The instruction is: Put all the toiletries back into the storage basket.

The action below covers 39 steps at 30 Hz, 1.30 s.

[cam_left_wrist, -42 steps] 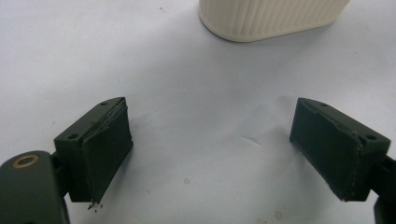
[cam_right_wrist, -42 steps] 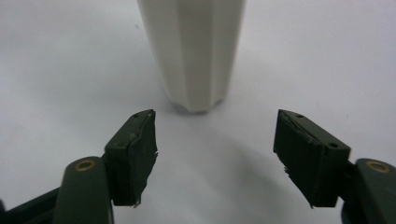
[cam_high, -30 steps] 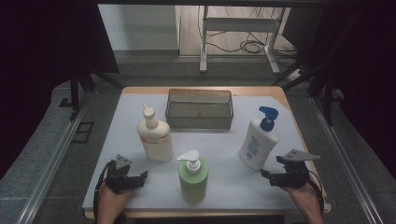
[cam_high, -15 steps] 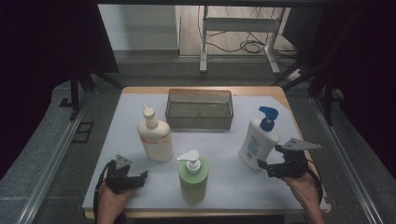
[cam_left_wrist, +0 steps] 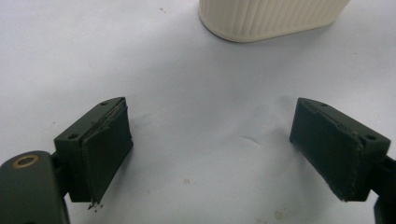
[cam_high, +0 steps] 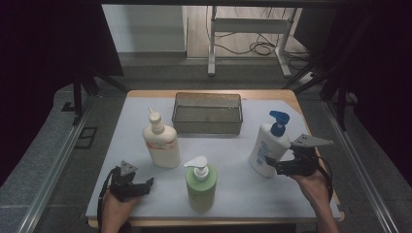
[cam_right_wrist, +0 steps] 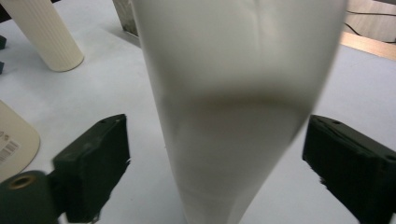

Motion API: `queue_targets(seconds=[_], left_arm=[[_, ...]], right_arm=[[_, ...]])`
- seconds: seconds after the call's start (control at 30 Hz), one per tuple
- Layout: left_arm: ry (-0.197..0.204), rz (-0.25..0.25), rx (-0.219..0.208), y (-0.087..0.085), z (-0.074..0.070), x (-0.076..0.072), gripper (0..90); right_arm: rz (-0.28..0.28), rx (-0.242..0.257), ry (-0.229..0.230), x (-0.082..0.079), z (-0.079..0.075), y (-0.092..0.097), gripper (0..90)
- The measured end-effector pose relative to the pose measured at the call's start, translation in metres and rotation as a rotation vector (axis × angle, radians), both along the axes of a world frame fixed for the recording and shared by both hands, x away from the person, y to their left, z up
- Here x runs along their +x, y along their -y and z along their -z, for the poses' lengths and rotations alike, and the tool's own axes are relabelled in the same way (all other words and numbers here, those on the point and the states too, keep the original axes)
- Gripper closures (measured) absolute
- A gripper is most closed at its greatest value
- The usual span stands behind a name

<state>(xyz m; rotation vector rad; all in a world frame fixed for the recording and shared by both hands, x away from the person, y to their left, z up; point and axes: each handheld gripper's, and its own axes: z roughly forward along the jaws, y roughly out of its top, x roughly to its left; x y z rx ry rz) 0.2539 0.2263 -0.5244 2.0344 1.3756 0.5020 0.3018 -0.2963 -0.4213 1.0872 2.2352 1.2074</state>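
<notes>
White with a blue pump, the bottle [cam_high: 266, 149] stands on the right side of the table [cam_high: 291, 194], near the front. Your right gripper [cam_high: 273, 165] is at its lower part. Its jaws have just been moving and stand wide apart, with the bottle [cam_right_wrist: 233, 116] between them, not squeezed. Your left gripper [cam_high: 145, 184] rests low at the front left, jaws spread, holding nothing. The cream bottle [cam_high: 160, 143] stands just past it.

high: above, facing forward-down | claw views: close (both share cream bottle [cam_left_wrist: 271, 18])
</notes>
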Motion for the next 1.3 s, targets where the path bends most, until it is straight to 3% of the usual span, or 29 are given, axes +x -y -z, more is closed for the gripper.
queue_targets(seconds=[0.33, 0.47, 0.73, 1.07, 1.3], left_arm=[[0.001, -0.002, -0.002, 0.0, 0.0, 0.0, 12.0], [0.001, -0.002, -0.002, 0.0, 0.0, 0.0, 12.0], [0.001, -0.001, 0.0, 0.0, 0.0, 0.0, 12.0], [0.003, -0.002, -0.001, 0.0, 0.0, 0.0, 12.0], [0.003, 0.003, 0.003, 0.0, 0.0, 0.0, 12.0]], right_arm=[[0.024, -0.007, -0.006, 0.011, -0.003, -0.013, 13.6], [0.031, -0.035, 0.007, 0.016, -0.002, -0.018, 16.4], [0.031, -0.03, 0.021, 0.018, -0.004, -0.021, 35.7], [0.033, -0.04, 0.013, 0.016, -0.006, -0.021, 36.8], [0.021, 0.0, 0.014, 0.016, -0.015, -0.02, 36.9]])
